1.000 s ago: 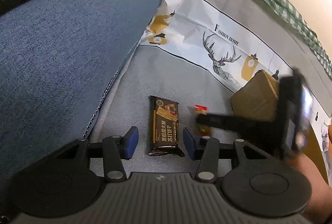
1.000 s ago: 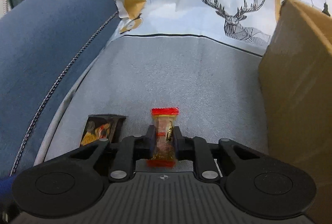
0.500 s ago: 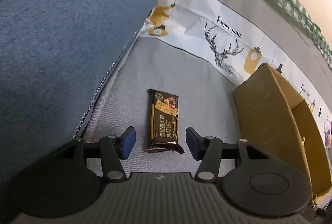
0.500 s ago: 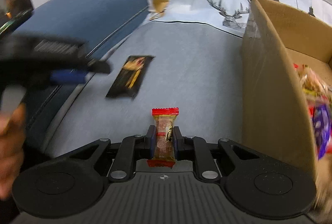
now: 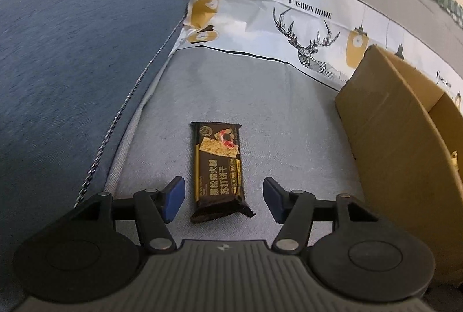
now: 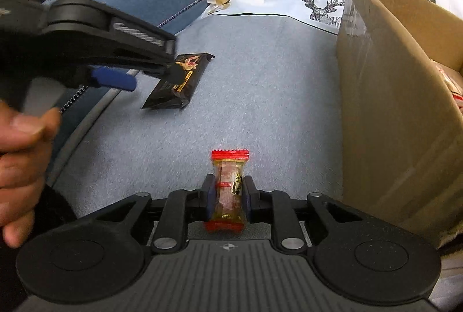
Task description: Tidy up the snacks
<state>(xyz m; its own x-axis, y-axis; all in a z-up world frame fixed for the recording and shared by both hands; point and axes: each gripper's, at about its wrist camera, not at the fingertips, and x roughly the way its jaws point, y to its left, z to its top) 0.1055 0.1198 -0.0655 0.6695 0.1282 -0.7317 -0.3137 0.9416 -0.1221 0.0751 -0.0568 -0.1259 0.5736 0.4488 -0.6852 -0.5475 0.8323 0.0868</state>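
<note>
Cracker packet (image 5: 218, 170) on the cushion (image 5: 260, 109), between armrest (image 5: 72, 51) left and box (image 5: 399, 144) right.

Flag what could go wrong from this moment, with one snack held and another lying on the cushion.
1. The right gripper has the red-ended candy between its pads while its jaws are opening short of the cardboard box; the candy may land on the grey cushion.
2. The left gripper, jaws opening, straddles only the near end of the dark cracker packet; an end grip could let it droop or slip.
</note>
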